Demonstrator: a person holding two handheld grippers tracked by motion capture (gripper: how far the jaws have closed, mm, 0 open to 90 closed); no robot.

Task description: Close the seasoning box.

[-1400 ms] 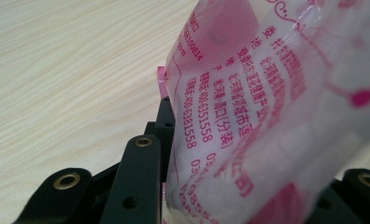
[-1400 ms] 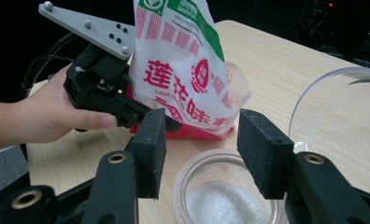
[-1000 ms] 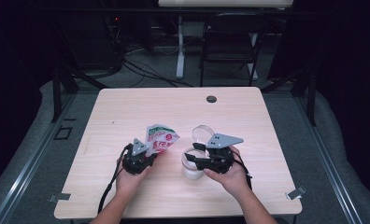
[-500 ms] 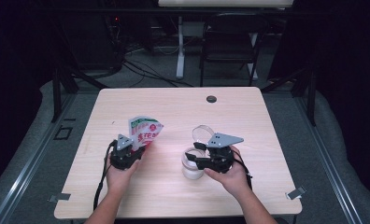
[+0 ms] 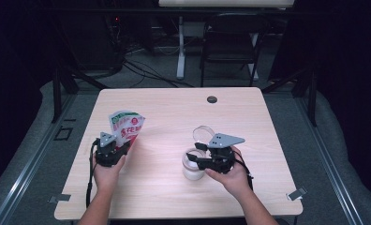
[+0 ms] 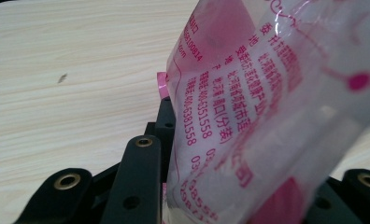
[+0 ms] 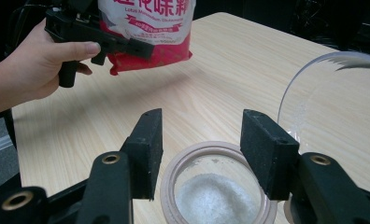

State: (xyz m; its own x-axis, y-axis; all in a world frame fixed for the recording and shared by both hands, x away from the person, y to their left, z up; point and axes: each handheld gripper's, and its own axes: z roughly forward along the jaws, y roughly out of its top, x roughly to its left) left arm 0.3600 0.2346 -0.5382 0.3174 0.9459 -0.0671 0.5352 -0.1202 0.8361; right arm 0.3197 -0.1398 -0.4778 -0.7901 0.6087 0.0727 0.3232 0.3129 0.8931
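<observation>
A red and white pouch (image 5: pixel 125 126) with printed text stands tilted over the left part of the wooden table (image 5: pixel 174 112). My left gripper (image 5: pixel 112 146) is shut on its lower end. In the left gripper view the pouch (image 6: pixel 248 121) rises between the black jaws, and it shows again at the top of the right gripper view (image 7: pixel 148 32). A glass jar (image 5: pixel 193 168) holding white powder (image 7: pixel 216 196) stands right of centre, its hinged clear lid (image 7: pixel 332 93) swung open. My right gripper (image 7: pixel 202 154) is open, its pads just over the jar's mouth, one on each side.
A small black disc (image 5: pixel 212 99) lies near the table's far edge. Metal clips (image 5: pixel 297 193) sit at the front corners. A dark chair (image 5: pixel 230 42) and cables stand on the floor beyond the table.
My left gripper has carried the pouch leftward, away from the jar, and the pouch now stands more upright. The right gripper and the jar have not moved.
</observation>
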